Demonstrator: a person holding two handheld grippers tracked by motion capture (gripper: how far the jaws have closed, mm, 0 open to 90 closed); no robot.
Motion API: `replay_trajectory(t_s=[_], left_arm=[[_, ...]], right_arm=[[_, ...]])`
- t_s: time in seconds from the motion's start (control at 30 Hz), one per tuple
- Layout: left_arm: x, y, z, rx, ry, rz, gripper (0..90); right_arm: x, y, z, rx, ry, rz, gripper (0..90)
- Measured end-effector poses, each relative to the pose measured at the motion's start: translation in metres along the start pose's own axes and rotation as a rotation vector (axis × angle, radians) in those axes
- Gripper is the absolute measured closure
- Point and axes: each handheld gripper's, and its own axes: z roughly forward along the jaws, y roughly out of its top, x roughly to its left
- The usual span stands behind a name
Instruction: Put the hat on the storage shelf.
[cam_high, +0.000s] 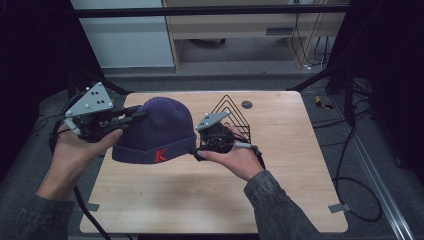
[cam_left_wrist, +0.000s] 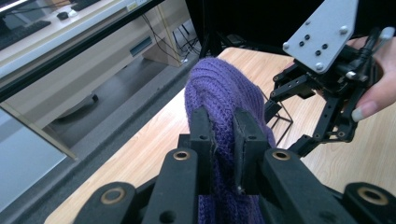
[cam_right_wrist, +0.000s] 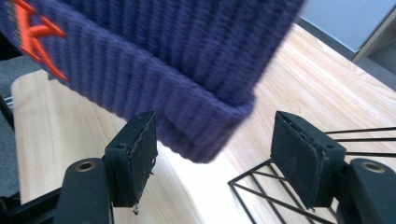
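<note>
The person's two arms in grey sleeves are coming in over the near edge of the desk (cam_high: 210, 200), a pale wooden top with rounded corners. Each hand is holding a black gripper with a grey three-cornered plate on top.

The left hand (cam_high: 75, 150) is holding the left gripper (cam_high: 134, 114) near the left edge of the desk. Its two jaws are squeezing the soft top of the hat (cam_high: 160, 127), and the knit is bunching up between the flat black pads. The hat is a dark purple woolly one with ribs running down it and a thick folded band at the bottom. A red letter K (cam_high: 161, 155) is sitting on the band. The hat is hanging up above the middle of the desk.

The right hand (cam_high: 240, 157) is holding the right gripper (cam_right_wrist: 215, 154) just beside the hat's band. Its jaws are standing wide apart, with the corner of the band hanging between them and touching neither pad.

Behind the right gripper a black wire rack (cam_high: 232, 112) shaped like nested triangles is standing toward the far edge. A small dark round spot (cam_high: 246, 104) is sitting near the far edge too.
</note>
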Motion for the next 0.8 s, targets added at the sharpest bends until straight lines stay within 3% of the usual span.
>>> replay_trajectory(t_s=[0.1, 0.33, 0.63, 0.8], left_arm=[[0.003, 0.006, 0.002, -0.005, -0.001, 0.004, 80.0], [0.012, 0.039, 0.015, -0.04, -0.02, 0.009, 80.0], [0.02, 0.086, 0.057, -0.075, -0.053, 0.053, 80.1], [0.016, 0.102, 0.071, -0.074, -0.077, 0.084, 80.2]], right_arm=[[-0.003, 0.001, -0.002, 0.003, -0.004, 0.003, 31.6], [-0.016, -0.001, -0.025, -0.033, -0.042, 0.019, 30.5], [-0.053, -0.02, -0.08, -0.109, -0.128, 0.089, 30.9], [-0.063, -0.023, -0.095, -0.134, -0.148, 0.104, 31.5]])
